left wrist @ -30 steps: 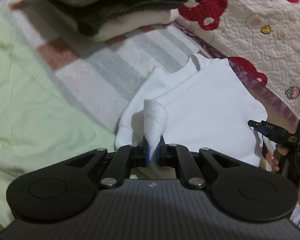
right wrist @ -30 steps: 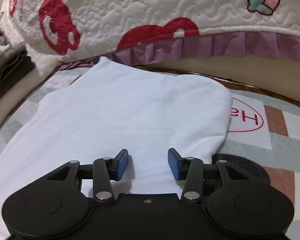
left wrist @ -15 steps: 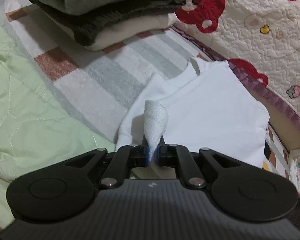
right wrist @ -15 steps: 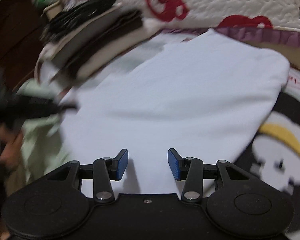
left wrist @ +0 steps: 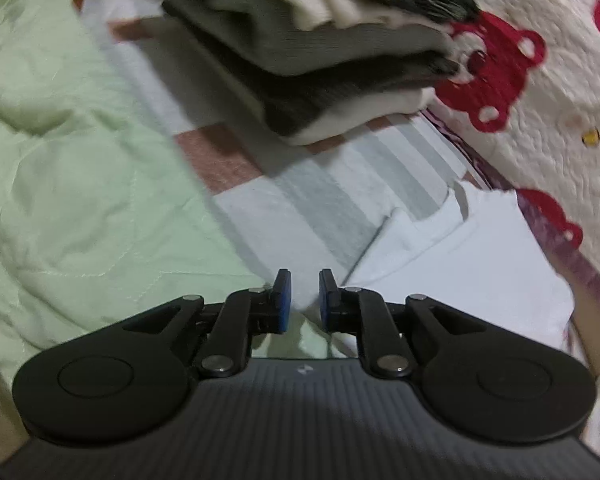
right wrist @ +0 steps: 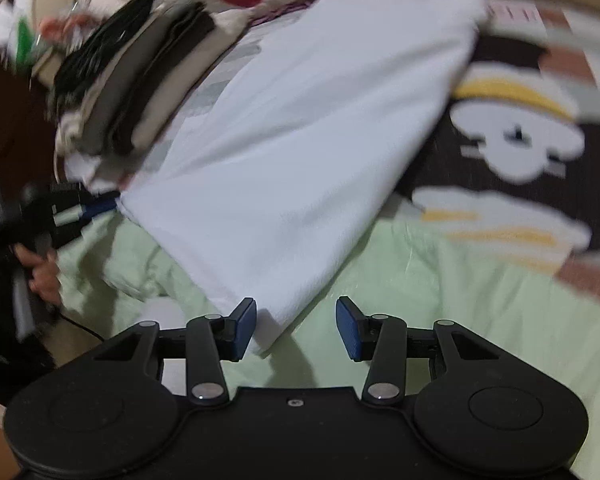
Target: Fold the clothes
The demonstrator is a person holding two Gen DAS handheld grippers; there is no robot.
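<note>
A folded white garment (left wrist: 468, 268) (right wrist: 300, 140) lies flat across the striped blanket and the green quilt. In the left wrist view my left gripper (left wrist: 304, 300) is open by a narrow gap with nothing between its blue pads; the garment's left edge lies just ahead and to the right. The right wrist view shows that left gripper (right wrist: 72, 212) held in a hand (right wrist: 40, 272) at the garment's left corner. My right gripper (right wrist: 296, 328) is open wide, and the garment's near corner reaches between its fingers, close to the left pad (right wrist: 244, 328).
A stack of folded clothes (left wrist: 320, 60) (right wrist: 140, 80) sits on the striped blanket (left wrist: 320, 188) beyond the garment. A green quilt (left wrist: 80, 200) (right wrist: 440, 304) covers the near side. A cream quilted cover with red bears (left wrist: 520, 80) borders the far side. A cartoon print (right wrist: 516, 140) lies to the right.
My left gripper has let go of the white cloth corner it pinched and opened. My right gripper has drawn back to the garment's near corner, still open.
</note>
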